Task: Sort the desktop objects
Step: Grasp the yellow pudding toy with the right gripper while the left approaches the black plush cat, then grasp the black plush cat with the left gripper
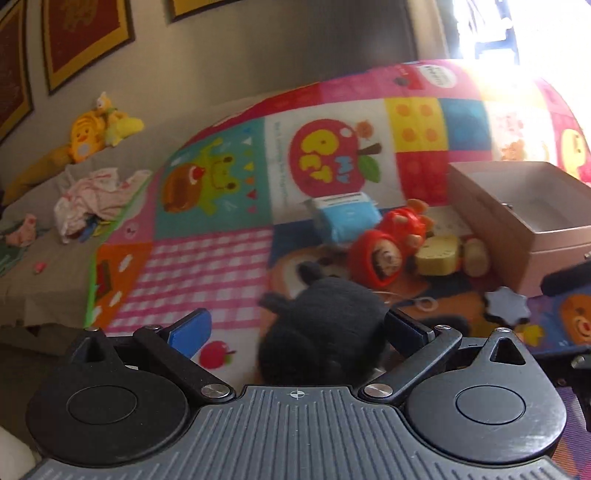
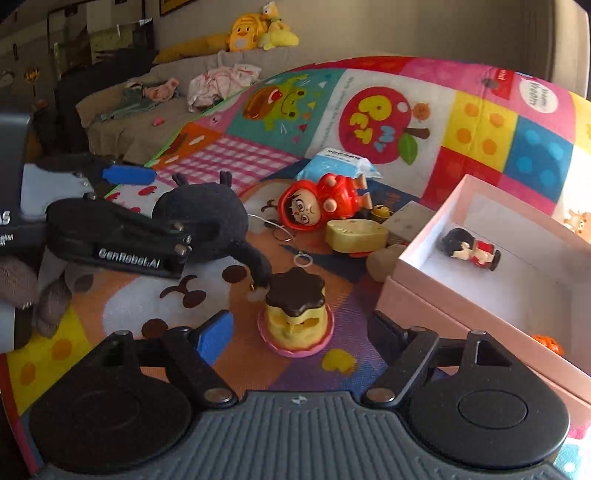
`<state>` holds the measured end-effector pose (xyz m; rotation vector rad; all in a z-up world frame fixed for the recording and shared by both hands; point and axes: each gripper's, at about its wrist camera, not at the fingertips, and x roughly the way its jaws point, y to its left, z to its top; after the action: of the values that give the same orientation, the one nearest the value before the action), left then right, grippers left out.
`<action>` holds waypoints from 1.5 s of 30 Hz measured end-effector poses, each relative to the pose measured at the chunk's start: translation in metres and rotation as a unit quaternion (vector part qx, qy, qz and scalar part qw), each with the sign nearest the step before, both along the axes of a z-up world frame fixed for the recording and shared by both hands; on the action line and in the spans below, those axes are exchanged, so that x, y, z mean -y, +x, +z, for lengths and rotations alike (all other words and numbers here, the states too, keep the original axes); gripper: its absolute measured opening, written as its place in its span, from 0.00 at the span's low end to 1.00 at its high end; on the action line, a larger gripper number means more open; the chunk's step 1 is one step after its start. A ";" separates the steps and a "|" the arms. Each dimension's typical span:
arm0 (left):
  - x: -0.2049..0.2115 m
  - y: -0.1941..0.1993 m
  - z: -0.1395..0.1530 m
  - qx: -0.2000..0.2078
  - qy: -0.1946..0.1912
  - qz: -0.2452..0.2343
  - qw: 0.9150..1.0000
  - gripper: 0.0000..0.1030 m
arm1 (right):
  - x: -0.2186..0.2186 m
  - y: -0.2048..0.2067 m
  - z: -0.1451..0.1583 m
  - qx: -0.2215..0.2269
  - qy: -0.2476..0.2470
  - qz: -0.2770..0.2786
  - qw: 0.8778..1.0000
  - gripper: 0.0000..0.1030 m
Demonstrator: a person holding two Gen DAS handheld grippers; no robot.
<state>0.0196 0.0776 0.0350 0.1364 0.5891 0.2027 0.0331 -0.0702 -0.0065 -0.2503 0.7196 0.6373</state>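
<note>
**Toys on the patchwork mat, pink box half filled**

While both grippers hang over the colourful play mat [image 2: 480, 122], neither one grips anything. On the left gripper [image 1: 295, 332] the jaws are spread to their widest; the black plush toy [image 1: 325, 325] lies between the blue-padded fingers, its right side up against the right finger, the left finger well clear of it. In the right wrist view that same gripper comes in from the left, straddling the plush [image 2: 207, 218].

On the right gripper [image 2: 299, 332] the jaws stand apart — the pudding toy [image 2: 295, 314], yellow with a dark flower-shaped top on a pink base, sits upright on the mat between and just beyond the fingertips, and neither pad touches it.

Farther off lies a loose cluster: a red-hooded doll [image 2: 317, 203] on its side, a pale yellow block toy [image 2: 356, 234] just to its right, and a blue tissue packet [image 2: 336, 164] behind them. A small metal ring [image 2: 303, 258] lies on the mat between the doll and the pudding toy.

To the right stands an open pink box [image 2: 424, 295] — inside it, a small black-haired figurine [image 2: 469, 249] in red lies on the white lining, and something small and orange [image 2: 548, 343] shows at the near edge.

Far left, yellow plush toys [image 2: 258, 31] and crumpled cloth [image 2: 221, 83] rest on a grey sofa [image 2: 118, 129].
</note>
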 end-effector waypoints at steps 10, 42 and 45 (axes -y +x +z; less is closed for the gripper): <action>0.033 0.003 0.019 0.039 -0.051 -0.098 0.993 1.00 | 0.004 0.011 -0.012 0.003 -0.013 -0.035 0.999 0.42; -0.058 0.012 0.005 0.069 0.030 0.107 0.991 1.00 | 0.134 -0.009 -0.019 -0.026 0.038 -0.201 0.979 0.56; -0.077 0.008 0.008 0.076 -0.053 0.090 0.992 1.00 | 0.136 -0.008 -0.020 -0.026 0.038 -0.203 0.978 0.60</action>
<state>0.0275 0.1545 0.0430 -0.0345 0.4585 0.3524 0.0250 -0.2060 -0.0261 -0.0122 0.7688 0.2807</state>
